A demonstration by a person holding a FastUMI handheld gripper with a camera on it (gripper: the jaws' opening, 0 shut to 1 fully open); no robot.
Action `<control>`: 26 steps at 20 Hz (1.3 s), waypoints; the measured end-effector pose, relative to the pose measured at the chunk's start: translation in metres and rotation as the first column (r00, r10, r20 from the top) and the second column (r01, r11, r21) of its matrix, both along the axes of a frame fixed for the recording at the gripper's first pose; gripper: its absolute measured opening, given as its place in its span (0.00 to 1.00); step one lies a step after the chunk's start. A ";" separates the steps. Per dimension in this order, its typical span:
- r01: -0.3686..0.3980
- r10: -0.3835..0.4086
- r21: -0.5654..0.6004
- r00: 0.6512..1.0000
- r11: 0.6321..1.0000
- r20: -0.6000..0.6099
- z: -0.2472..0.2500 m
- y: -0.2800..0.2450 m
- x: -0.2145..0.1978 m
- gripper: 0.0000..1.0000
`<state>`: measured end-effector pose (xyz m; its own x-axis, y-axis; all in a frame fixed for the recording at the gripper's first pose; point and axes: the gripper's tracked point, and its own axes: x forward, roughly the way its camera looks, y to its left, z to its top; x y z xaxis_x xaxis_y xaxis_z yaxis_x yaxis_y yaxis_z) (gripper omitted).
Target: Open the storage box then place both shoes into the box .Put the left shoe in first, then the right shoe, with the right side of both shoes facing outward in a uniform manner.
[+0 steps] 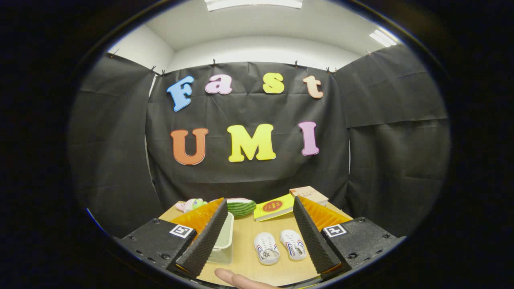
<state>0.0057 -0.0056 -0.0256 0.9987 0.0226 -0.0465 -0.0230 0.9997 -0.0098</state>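
The tool (257, 224) hovers above the tabletop (245, 257), fingers wide apart, holding nothing; both shoes (280, 247) lie between them.

No wording is legible here. A yellow book (274, 207) carries a red round emblem, its characters too small to read. Square black-and-white markers sit on the gripper (257, 237) blocks, its fingers spread apart.
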 end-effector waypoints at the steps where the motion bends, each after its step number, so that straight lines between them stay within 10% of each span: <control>1: 0.000 0.000 -0.001 1.000 1.000 -0.005 -0.002 0.000 0.001 1.00; 8: -0.004 0.001 -0.022 0.993 1.000 -0.117 -0.044 -0.006 0.057 1.00; 14: -0.078 0.111 0.102 0.918 0.992 -0.381 -0.136 0.007 0.140 1.00; 21: -0.122 0.298 0.343 0.797 0.931 -0.525 -0.195 0.026 0.220 0.98; 26: -0.170 0.575 0.615 0.603 0.770 -0.553 -0.239 0.060 0.255 0.93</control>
